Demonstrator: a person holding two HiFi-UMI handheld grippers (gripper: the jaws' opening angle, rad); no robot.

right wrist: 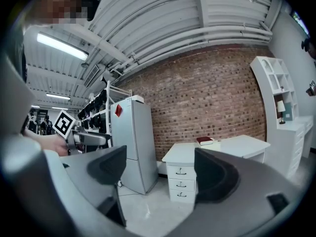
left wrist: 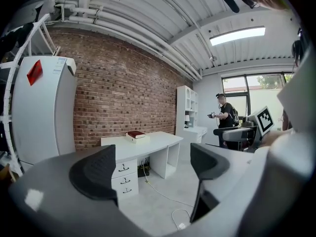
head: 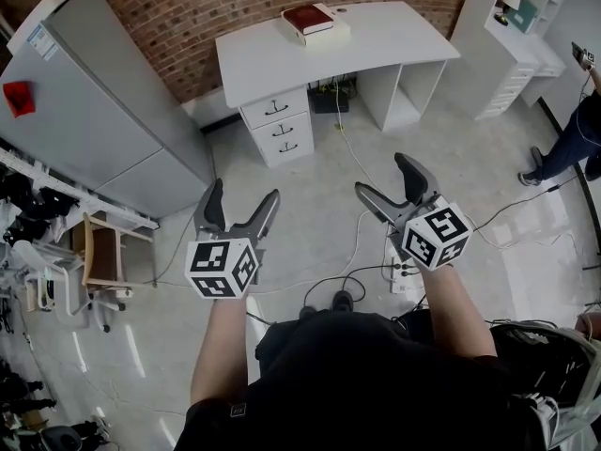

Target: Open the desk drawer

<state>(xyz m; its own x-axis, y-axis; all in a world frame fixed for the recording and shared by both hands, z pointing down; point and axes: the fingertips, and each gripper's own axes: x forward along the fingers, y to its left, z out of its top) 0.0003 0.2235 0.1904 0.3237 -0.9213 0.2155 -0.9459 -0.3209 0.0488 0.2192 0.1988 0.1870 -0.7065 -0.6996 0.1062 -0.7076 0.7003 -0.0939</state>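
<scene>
Left gripper [head: 244,192]: jaws wide apart, nothing between them. Right gripper [head: 383,175]: same, wide and empty. Both well apart from white desk [head: 376,45] by brick wall [head: 188,7]. Desk drawers [head: 279,127] all closed (three, stacked under desk's left end in head view). Red book [head: 308,19] lies on desktop.
</scene>
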